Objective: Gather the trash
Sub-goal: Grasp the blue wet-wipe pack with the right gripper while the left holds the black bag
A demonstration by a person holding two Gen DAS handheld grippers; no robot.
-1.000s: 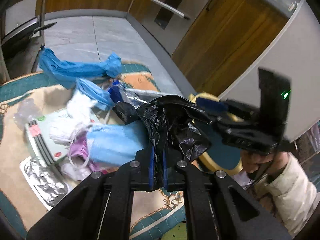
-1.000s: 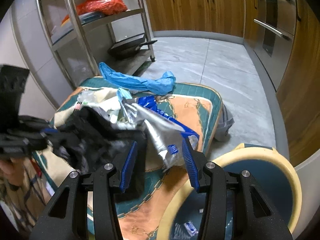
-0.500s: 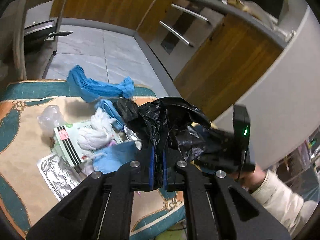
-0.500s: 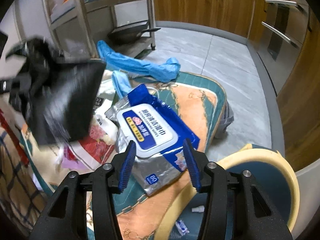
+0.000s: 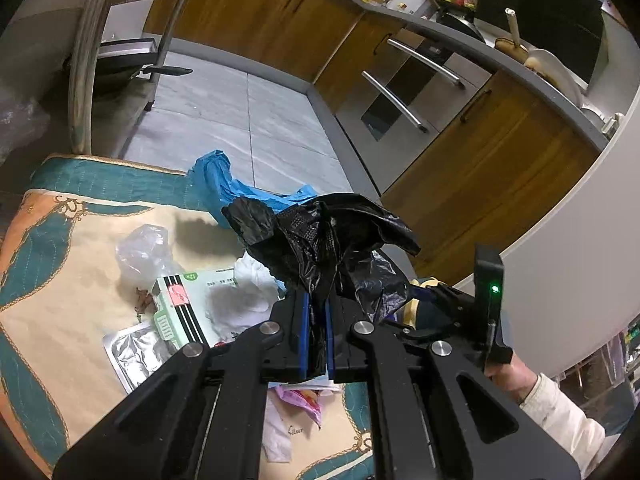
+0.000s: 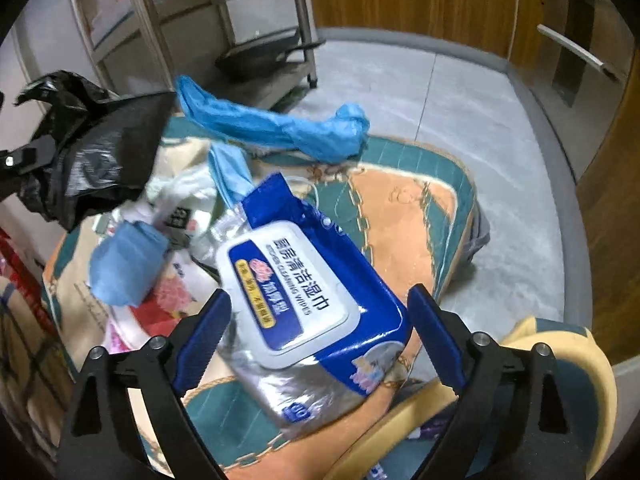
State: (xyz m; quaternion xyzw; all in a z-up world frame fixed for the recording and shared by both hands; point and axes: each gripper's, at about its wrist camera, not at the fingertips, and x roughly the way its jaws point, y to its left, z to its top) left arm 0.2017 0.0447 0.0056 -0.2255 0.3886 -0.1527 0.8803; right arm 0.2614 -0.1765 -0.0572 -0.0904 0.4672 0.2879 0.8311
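A patterned teal and peach mat (image 6: pixel 404 216) covers the floor and carries the litter; the right view alone shows a yellow-rimmed blue bin (image 6: pixel 568 364) at the mat's near corner and a metal shelf rack (image 6: pixel 224 12) beyond its far edge, while the left view alone shows the worktop (image 5: pixel 452 28) cluttered above wooden cabinets, past the mat. On the mat's far edge lies a long blue bag (image 6: pixel 276 124). Above the mat the left gripper (image 5: pixel 316 336) is clenched on a crumpled black bag (image 5: pixel 324 236), pinched between its blue pads. The right gripper (image 6: pixel 316 334) hangs over the mat's near part, its jaws opening, astride a blue wipes pack (image 6: pixel 304 280) that the pads do not press; the pack's white lid reads "CLEANING WIPES" beside Chinese characters, seen only from the right. Left of the pack on the mat sit a crumpled blue mask (image 6: pixel 128 264) and white tissue (image 5: pixel 248 292). Only the left view shows a green-and-white carton (image 5: pixel 188 304), a foil blister sheet (image 5: pixel 136 356) and a clear plastic wad (image 5: pixel 144 252) on the mat.
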